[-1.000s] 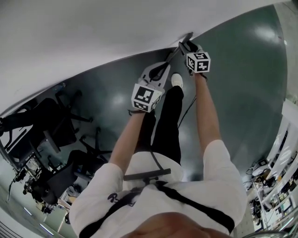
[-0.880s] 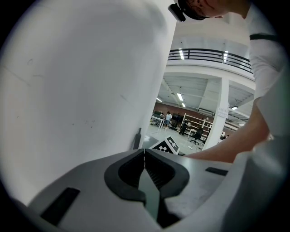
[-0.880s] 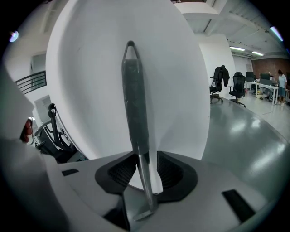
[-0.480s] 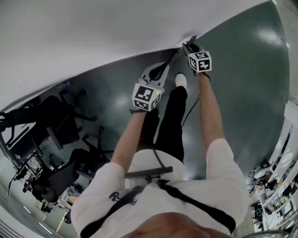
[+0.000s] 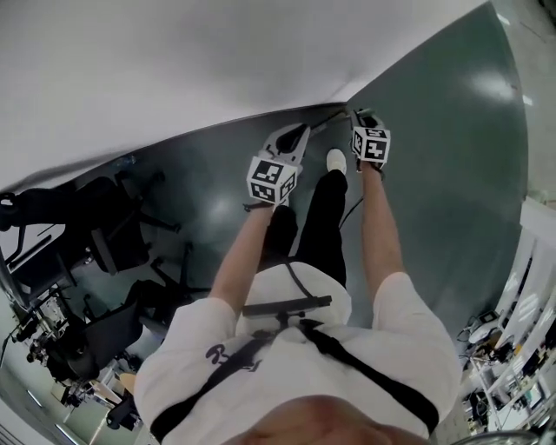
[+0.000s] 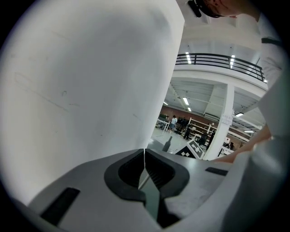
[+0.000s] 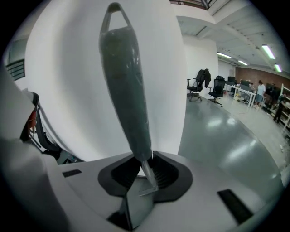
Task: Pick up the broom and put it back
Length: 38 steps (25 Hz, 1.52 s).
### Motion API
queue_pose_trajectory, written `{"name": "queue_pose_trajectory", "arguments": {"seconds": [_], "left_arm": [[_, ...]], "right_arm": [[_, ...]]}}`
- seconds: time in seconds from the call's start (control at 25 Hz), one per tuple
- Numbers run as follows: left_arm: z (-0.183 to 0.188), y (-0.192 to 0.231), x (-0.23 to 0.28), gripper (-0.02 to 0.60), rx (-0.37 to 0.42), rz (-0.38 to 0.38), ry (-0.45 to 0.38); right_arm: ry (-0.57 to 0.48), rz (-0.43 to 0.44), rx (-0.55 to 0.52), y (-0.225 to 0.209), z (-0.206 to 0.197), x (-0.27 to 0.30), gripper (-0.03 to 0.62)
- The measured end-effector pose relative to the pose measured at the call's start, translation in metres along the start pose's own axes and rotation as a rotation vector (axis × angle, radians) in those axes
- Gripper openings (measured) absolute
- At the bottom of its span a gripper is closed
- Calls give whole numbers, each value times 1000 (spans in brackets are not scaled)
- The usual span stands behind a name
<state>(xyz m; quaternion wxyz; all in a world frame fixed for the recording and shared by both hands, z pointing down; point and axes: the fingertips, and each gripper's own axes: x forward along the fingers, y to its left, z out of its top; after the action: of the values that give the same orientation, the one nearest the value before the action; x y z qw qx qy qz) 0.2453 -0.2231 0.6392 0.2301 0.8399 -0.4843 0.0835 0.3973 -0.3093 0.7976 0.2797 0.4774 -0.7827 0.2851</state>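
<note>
- The right gripper (image 7: pixel 145 159) carried the task's thing. Its jaws had just been closing and were clamped on the broom (image 7: pixel 124 81), the pads pinching the pale stretch just where the dark grip sleeve ended.
- From those jaws the broom's long axis ran straight ahead of the gripper, leaning a little to the left in the right gripper view. It ended in a hanging loop (image 7: pixel 114 10) at the far tip, and the broom's head showed in no view.
- The left gripper (image 6: pixel 144 156) hung just beside the right one, jaws together on nothing — so the right hand was the nearer, already on the handle.
- Behind the handle rose the white wall (image 7: pixel 68 90), near it; whether they touched I could not tell.
- Count: one broom, two grippers, one loop — and, farther off on the green floor (image 5: pixel 434 174), several office chairs (image 5: pixel 117 235).
</note>
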Motion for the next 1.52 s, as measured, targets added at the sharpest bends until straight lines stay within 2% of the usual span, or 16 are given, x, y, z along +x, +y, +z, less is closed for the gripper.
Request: {"name": "queue_pose_trajectory", "arguments": {"seconds": [0.24, 0.56, 0.88, 1.08, 1.24, 1.44, 1.52], "left_arm": [[36, 3, -39, 14, 6, 42, -47], [104, -7, -105, 14, 77, 95, -138], [172, -33, -171, 12, 158, 145, -271], [219, -51, -210, 12, 176, 169, -376], [252, -62, -239, 12, 193, 190, -432], [269, -62, -272, 12, 272, 287, -471], [269, -57, -280, 12, 252, 307, -485]], "right_arm": [[-87, -123, 71, 19, 38, -74, 95], [-301, -187, 35, 86, 118, -192, 95], [-589, -143, -8, 158, 200, -306, 95], [-731, -92, -29, 206, 239, -361, 95], [-785, -45, -61, 232, 255, -389, 95], [-786, 10, -114, 260, 261, -394, 95], [-776, 26, -135, 270, 261, -391, 95]]}}
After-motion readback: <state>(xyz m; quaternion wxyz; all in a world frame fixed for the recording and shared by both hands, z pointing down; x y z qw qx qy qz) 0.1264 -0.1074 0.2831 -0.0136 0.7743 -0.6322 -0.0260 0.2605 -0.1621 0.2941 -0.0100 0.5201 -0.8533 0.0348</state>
